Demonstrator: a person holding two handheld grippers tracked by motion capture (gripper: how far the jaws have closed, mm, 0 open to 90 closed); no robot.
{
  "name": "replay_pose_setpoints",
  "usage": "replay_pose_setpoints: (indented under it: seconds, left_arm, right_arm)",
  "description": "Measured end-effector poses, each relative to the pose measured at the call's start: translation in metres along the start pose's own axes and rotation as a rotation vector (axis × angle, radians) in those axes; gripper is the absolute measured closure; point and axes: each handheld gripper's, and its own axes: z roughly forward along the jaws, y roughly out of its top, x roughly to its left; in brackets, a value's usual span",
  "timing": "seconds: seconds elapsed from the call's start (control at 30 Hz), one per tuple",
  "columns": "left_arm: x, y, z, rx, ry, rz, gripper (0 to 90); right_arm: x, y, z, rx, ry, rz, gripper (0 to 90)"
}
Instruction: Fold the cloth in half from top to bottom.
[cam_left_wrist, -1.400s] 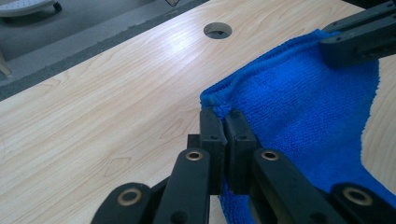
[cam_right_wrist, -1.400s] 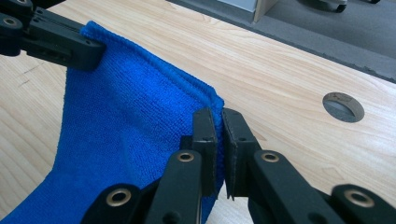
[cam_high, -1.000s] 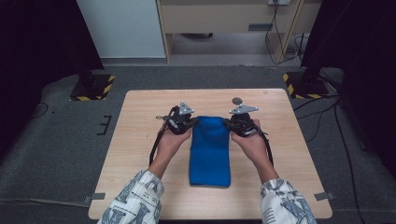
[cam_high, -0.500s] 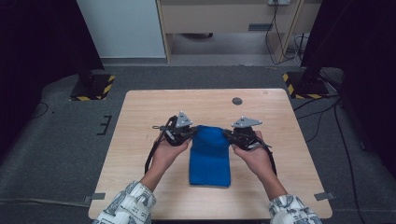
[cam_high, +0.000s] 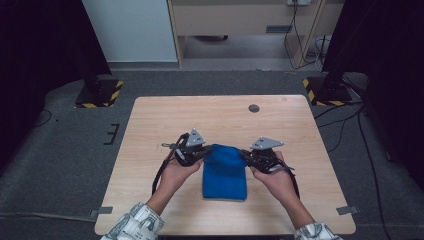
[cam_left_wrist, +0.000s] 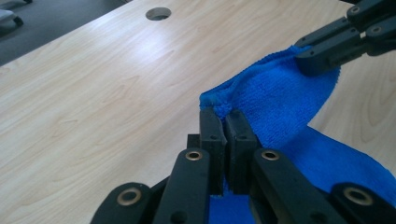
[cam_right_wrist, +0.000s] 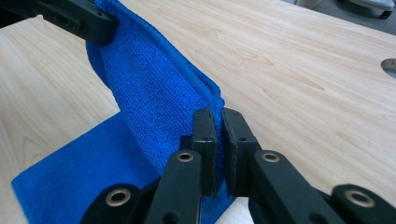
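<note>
A blue cloth (cam_high: 224, 172) lies on the wooden table (cam_high: 160, 120), its far edge lifted and curling back over the rest. My left gripper (cam_high: 204, 153) is shut on that edge's left corner, the jaws pinching the blue cloth (cam_left_wrist: 280, 100) in the left gripper view (cam_left_wrist: 225, 112). My right gripper (cam_high: 245, 155) is shut on the right corner; its jaws clamp the blue cloth (cam_right_wrist: 154, 93) in the right gripper view (cam_right_wrist: 215, 112). Each gripper view also shows the other gripper gripping the opposite corner: the right gripper (cam_left_wrist: 303, 65), the left gripper (cam_right_wrist: 105, 30).
A round cable hole (cam_high: 254, 108) sits in the table near its far edge. Stands with yellow-black striped bases (cam_high: 97, 92) flank the table's far corners. Grey carpet and cables surround the table.
Both grippers have moved toward the person with the cloth's far edge, folding it back over the near part. The visible cloth is shorter now.
</note>
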Motion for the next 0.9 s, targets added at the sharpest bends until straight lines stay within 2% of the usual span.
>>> replay_pose_setpoints:
  seconds: [0.13,0.23,0.33,0.37,0.47,0.5,0.73,0.8,0.83,0.87,0.9]
  left_arm:
    - [-0.006,-0.007,-0.001,0.008,-0.013,0.003,86.9]
    - [-0.011,-0.018,0.001,0.020,-0.021,-0.013,86.9]
    - [-0.011,-0.023,0.001,0.006,-0.026,-0.032,86.8]
    - [-0.010,-0.028,0.000,-0.002,-0.031,-0.056,86.7]
    - [-0.009,-0.032,0.000,-0.001,-0.030,-0.060,86.3]
    - [-0.008,-0.037,-0.001,-0.004,-0.031,-0.074,86.2]
    - [-0.007,-0.048,-0.002,-0.005,-0.041,-0.095,83.0]
    - [-0.007,-0.051,-0.001,-0.011,-0.040,-0.110,68.8]
    - [-0.007,-0.052,-0.003,-0.029,-0.047,-0.146,60.2]
    - [-0.007,-0.052,-0.003,-0.029,-0.047,-0.146,54.0]
    - [-0.008,-0.052,-0.006,-0.055,-0.058,-0.153,49.7]
  right_arm:
    - [0.002,-0.006,-0.003,0.005,0.007,-0.002,84.7]
    - [0.006,-0.013,-0.003,0.024,0.015,-0.012,84.7]
    - [0.008,-0.015,-0.003,0.023,0.016,-0.011,84.7]
    - [0.009,-0.015,-0.003,0.022,0.018,-0.010,84.7]
    - [0.010,-0.015,-0.005,0.016,0.026,-0.010,84.6]
    - [0.014,-0.015,-0.006,0.012,0.038,-0.011,84.6]
    - [0.025,-0.023,-0.003,0.026,0.062,-0.043,84.6]
    - [0.026,-0.027,-0.002,0.030,0.067,-0.040,84.6]
    - [0.025,-0.030,0.000,0.035,0.069,-0.032,84.6]
    - [0.024,-0.031,0.000,0.036,0.071,-0.029,84.6]
    - [0.024,-0.031,0.000,0.035,0.072,-0.027,84.6]
